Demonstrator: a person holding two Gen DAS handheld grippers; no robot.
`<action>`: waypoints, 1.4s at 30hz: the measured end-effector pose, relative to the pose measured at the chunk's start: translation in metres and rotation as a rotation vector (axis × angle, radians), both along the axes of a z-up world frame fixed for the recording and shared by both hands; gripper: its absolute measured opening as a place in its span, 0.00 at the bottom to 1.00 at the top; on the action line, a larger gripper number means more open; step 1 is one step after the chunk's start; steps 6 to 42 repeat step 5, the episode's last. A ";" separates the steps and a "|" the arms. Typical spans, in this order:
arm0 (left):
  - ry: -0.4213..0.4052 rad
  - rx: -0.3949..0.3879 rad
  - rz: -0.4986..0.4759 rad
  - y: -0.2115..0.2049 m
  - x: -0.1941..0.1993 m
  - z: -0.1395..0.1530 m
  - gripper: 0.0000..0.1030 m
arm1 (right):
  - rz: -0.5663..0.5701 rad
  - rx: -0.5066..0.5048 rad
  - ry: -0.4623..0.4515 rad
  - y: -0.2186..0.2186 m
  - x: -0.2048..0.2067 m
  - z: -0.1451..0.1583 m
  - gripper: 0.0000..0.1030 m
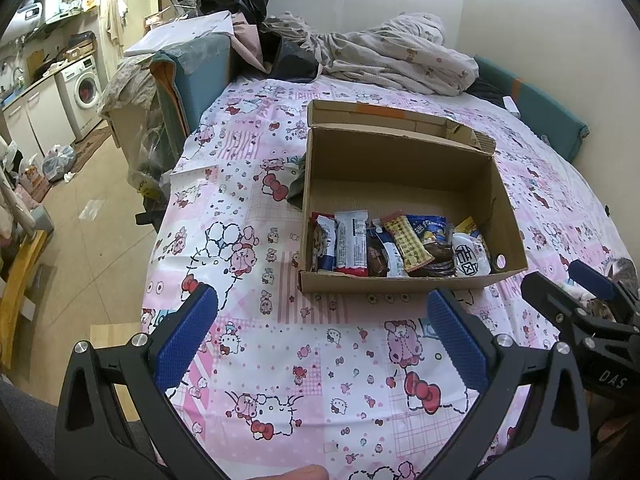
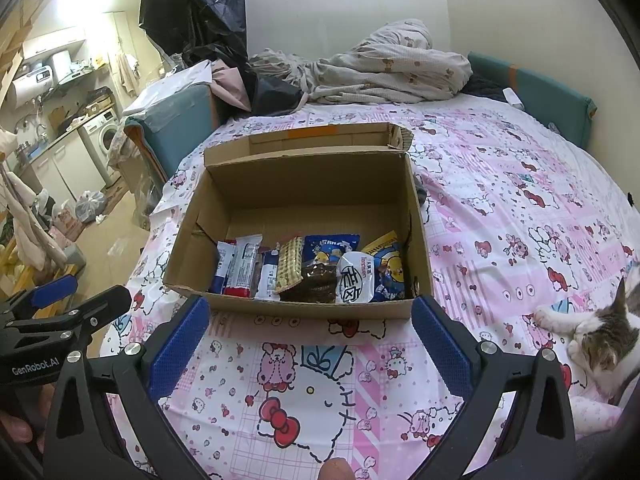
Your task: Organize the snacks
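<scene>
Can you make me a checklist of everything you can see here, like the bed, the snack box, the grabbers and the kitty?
Surface: bed with pink cartoon sheet.
Job's things: open cardboard box; snack packets lined along its near wall, far half bare.
Clutter: crumpled blanket at the bed's far end; a cat lying right of the box.
Grippers: left gripper open, empty; right gripper open, empty; both short of the box.
Cables: nothing seen.
Surroundings: washing machine and kitchen counter to the left.

Soft even indoor light, bright ceiling glare upper left, sharp focus, fisheye-warped dark corners
</scene>
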State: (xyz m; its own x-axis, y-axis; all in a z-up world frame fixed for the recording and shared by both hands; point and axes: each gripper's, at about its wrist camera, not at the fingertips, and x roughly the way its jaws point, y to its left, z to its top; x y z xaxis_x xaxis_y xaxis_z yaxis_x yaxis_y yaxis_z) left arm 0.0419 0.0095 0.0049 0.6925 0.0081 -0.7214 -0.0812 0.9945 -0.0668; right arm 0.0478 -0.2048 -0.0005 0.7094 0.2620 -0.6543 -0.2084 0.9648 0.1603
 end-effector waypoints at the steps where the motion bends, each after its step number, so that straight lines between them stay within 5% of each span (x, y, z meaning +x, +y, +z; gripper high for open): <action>1: 0.001 -0.004 0.001 -0.001 -0.001 0.000 1.00 | 0.000 0.001 0.000 0.000 0.000 0.000 1.00; 42: -0.001 -0.007 -0.002 -0.001 -0.001 0.000 1.00 | 0.001 0.003 0.002 0.000 0.000 0.000 1.00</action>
